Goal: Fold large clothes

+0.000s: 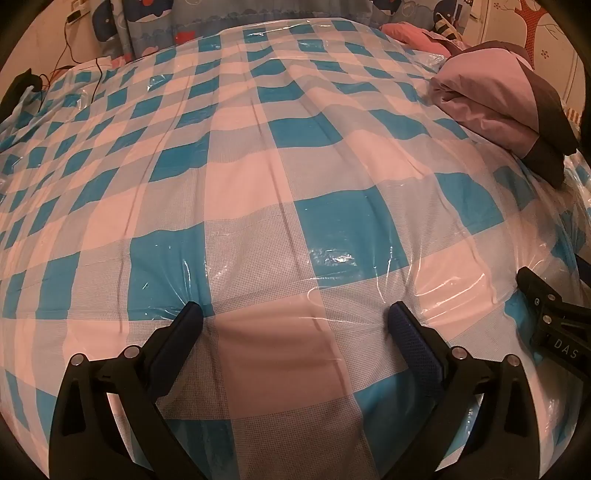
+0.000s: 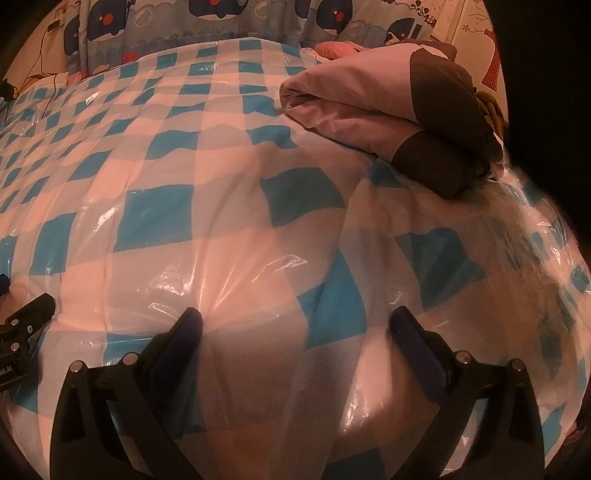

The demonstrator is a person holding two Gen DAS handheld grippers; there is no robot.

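Both tongs released, empty: left tongs (image 1: 295, 314) and right tongs (image 2: 295, 319) hang side by side over the near part of the plastic-covered checked bed (image 1: 240, 155), probably between grabs. Folded lilac-and-brown garment (image 2: 369, 107) sits beyond the right tongs, at the bed's far right, apparently done. No containers visible. Whale-print curtain (image 2: 207, 22) behind the bed.

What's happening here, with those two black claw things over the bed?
A person holds two grippers. The left gripper and the right gripper both hover open above the blue checked plastic sheet, holding nothing. A pink and dark garment already lies folded at the far right, untouched.
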